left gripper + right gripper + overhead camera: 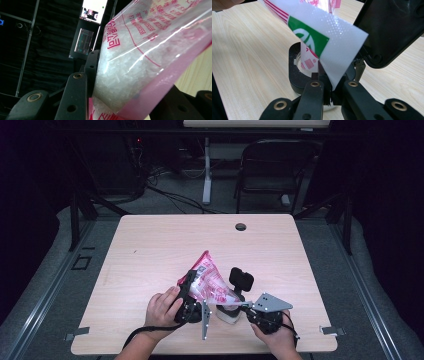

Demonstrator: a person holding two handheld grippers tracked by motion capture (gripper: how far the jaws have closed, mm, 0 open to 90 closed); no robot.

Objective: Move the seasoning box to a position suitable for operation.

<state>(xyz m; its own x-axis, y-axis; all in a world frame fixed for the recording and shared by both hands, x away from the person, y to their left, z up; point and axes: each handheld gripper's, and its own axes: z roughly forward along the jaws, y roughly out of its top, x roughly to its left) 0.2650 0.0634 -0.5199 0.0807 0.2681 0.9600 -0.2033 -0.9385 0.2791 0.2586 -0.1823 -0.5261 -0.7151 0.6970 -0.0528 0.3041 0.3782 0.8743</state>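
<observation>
A pink and clear bag (209,279) of white granules (130,65) hangs tilted over the table. My left gripper (192,281) is shut on the bag's wide end, and its jaws press in on both sides of the bag (140,50). My right gripper (240,306) is shut on the bag's lower corner (329,45), a white flap with a green mark. That corner sits just above the mouth of a small jar (228,314) with a black rim (294,67). The jar's black flip lid (241,278) stands open behind it (392,27).
The wooden table (150,245) has a round cable hole (241,226) near its far edge. A black chair (272,170) and a desk leg stand beyond the table. Both of the person's hands rest near the front edge.
</observation>
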